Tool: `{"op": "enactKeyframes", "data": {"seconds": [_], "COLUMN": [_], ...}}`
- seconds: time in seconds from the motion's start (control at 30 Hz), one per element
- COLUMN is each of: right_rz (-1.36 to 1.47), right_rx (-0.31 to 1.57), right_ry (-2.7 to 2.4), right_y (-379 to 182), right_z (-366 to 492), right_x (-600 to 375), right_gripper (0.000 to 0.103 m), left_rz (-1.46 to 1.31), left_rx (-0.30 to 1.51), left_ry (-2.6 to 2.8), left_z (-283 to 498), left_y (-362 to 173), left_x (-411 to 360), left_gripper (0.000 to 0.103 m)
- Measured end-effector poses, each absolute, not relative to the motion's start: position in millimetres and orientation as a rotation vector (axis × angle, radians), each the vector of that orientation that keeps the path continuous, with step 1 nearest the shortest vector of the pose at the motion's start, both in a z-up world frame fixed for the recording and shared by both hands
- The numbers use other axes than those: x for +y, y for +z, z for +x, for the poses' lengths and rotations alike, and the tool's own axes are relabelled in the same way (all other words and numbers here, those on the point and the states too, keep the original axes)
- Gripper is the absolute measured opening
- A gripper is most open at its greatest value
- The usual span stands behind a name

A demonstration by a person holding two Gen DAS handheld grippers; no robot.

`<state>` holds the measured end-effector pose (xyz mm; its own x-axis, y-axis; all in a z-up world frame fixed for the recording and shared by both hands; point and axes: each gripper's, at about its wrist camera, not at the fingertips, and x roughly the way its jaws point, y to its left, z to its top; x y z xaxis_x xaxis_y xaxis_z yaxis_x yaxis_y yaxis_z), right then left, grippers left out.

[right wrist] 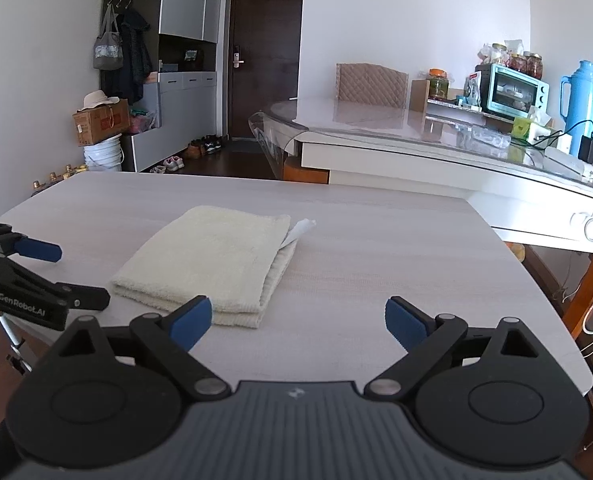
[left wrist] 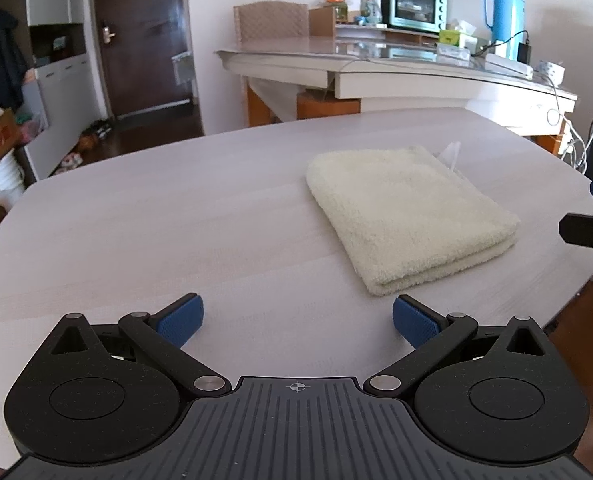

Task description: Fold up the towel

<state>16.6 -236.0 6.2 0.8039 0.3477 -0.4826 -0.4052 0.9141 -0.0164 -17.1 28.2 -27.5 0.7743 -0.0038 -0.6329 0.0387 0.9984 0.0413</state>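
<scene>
Towel (left wrist: 410, 216) lies folded, just beyond both wide-spread jaws, untouched.

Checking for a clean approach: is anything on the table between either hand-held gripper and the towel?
Nothing visible. Only bare table separates the open left hand-held gripper and the open right hand-held gripper from the folded towel.

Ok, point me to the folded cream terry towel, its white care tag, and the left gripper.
folded cream terry towel (left wrist: 408, 216), left wrist view, middle of top layer.
white care tag (right wrist: 301, 227), right wrist view, free end.
left gripper (left wrist: 298, 320), left wrist view, midway between fingertips.
</scene>
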Motion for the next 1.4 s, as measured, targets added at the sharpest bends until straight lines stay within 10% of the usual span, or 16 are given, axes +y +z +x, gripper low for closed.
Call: {"op": "enactKeyframes", "data": {"seconds": [1.4], "right_rz": [-0.082], "right_rx": [0.557], "right_ry": [0.487], "right_y": [13.1], "right_z": [-31.7], "right_x": [-228.6], "right_gripper": [0.098], "left_rz": [-0.096], "left_rx": [0.61], "left_ry": [0.052], "left_z": [-79.1], "left_y": [6.3], "left_x": [31.1], "left_gripper": [0.103]}}
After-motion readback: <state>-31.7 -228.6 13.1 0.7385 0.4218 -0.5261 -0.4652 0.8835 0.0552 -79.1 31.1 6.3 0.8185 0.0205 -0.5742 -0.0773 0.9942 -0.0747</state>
